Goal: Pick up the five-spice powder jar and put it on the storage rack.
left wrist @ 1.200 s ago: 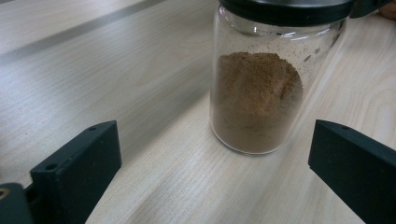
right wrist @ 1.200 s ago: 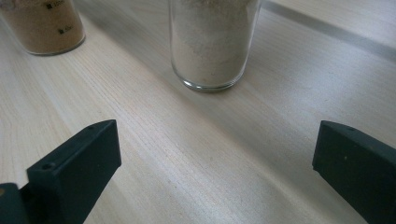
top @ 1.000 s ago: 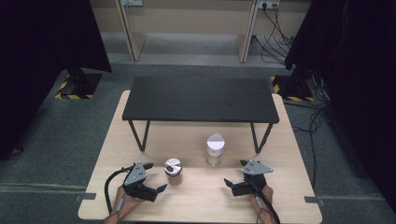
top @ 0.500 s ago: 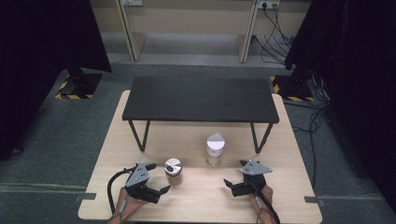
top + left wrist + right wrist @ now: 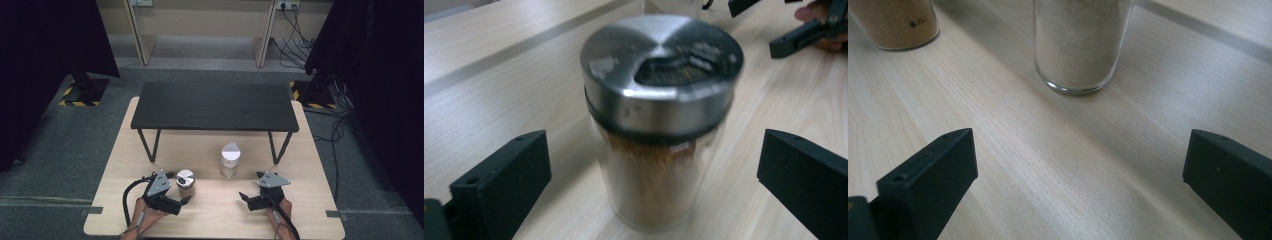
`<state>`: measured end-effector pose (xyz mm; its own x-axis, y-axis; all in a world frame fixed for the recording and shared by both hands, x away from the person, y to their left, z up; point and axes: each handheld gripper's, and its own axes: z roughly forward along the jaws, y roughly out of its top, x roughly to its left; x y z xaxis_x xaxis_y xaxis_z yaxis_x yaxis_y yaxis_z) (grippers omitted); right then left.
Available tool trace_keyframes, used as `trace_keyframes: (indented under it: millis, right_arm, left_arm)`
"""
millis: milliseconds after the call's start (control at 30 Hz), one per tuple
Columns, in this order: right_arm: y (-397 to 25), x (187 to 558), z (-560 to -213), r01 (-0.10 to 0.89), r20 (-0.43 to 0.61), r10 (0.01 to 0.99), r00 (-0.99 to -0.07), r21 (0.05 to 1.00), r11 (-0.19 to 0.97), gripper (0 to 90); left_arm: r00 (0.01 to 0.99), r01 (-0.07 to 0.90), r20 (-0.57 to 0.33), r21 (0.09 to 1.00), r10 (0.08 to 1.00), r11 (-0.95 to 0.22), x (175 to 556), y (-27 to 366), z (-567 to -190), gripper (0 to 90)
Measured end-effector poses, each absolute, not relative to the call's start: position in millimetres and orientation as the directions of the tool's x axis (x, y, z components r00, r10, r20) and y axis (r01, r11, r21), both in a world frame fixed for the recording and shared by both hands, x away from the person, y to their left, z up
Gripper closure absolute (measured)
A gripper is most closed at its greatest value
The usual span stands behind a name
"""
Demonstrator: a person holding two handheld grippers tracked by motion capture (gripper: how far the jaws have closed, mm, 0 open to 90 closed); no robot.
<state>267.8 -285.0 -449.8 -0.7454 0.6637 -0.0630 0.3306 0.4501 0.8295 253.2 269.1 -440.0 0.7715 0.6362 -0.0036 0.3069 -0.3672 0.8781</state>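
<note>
- Left gripper [image 5: 181, 201]: jaws wide apart, flanking the brown spice jar [image 5: 185, 181] without touching; jar upright at 12 o'clock.
- Right gripper [image 5: 244, 196]: jaws apart, bare table [image 5: 215, 220] between; white-lidded jar [image 5: 229, 160] at 11 o'clock, apart.

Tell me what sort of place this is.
Probably a lab or recording room, not a kitchen: black curtains hang at both sides, loose cables trail over grey carpet, and a light wooden table carries a black shelf.
</note>
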Motion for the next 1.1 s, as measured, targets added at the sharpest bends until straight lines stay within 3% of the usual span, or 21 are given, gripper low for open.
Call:
trace_keyframes:
  millis: [400,867,1100]
  right_arm:
    - [-285,268,-450,0.33,-0.063,0.664,-0.745,0.83,0.45,1.1]
    - [-285,268,-450,0.33,-0.064,0.664,-0.745,0.83,0.45,1.1]
    - [-285,268,-450,0.33,-0.064,0.664,-0.745,0.83,0.45,1.1]
  left_arm:
    - [0.767,0.357,-0.059,0.866,0.639,-0.349,269,263,-440,5.3]
    - [0.784,0.31,-0.01,0.873,0.62,-0.378,267,258,-446,30.6]
    - [0.783,0.31,-0.01,0.873,0.622,-0.376,267,258,-446,31.0]
